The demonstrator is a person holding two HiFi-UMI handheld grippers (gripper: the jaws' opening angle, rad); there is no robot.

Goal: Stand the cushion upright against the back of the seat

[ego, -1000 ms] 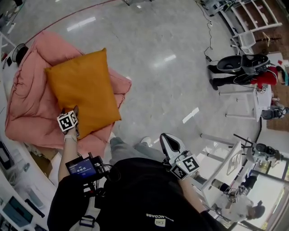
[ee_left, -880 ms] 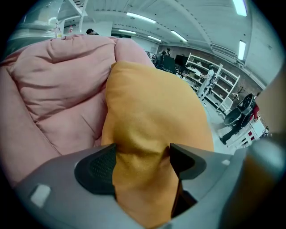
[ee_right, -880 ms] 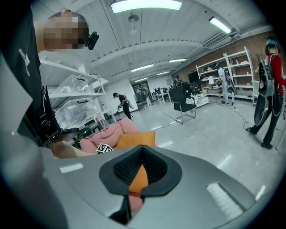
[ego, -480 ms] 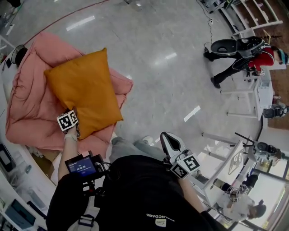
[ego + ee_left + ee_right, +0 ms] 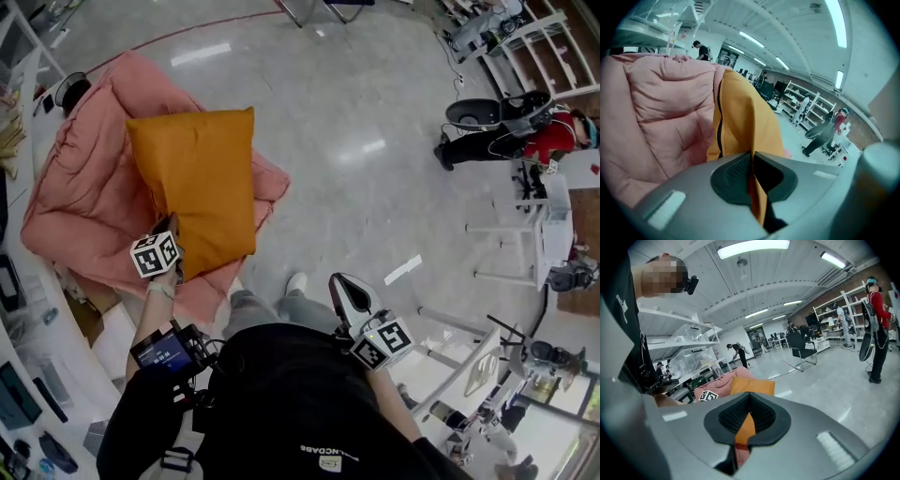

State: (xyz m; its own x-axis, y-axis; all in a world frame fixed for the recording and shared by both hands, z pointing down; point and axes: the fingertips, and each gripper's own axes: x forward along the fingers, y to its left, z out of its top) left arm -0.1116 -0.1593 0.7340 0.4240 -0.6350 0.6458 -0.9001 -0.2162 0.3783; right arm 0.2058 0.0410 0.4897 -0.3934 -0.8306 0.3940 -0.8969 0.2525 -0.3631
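Step in hand, as judged: the cushion (image 5: 197,187) is gripped at its near edge so it can be tipped up against the seat back.

- Cushion: orange, on the pink padded seat (image 5: 80,202), upper left of the head view. Its near lower corner lies at the seat's front edge. It is not yet propped upright.
- Left gripper (image 5: 751,163): the jaws have just been closing and are now pinched together on a thin fold of the cushion's edge. Orange fabric is seen squeezed between the pads in the left gripper view. A dark line, probably a zip, runs along that edge.
- Right gripper (image 5: 342,289): the jaws are closed with nothing held. It is kept low near the person's body, lower centre of the head view, well apart from the cushion. The orange seen past its pads is only the distant cushion.

How it should be done:
- The far edge is best left on the seat as a pivot while the gripped edge is swung up and over.
- The pinch should be kept tight, since only a thin fold is held and slipping is likely.
- The right gripper could be brought in to steady the other side.
- Release should be held off until the cushion is leaned on the pink padding, which is seen rising at the left of the left gripper view.
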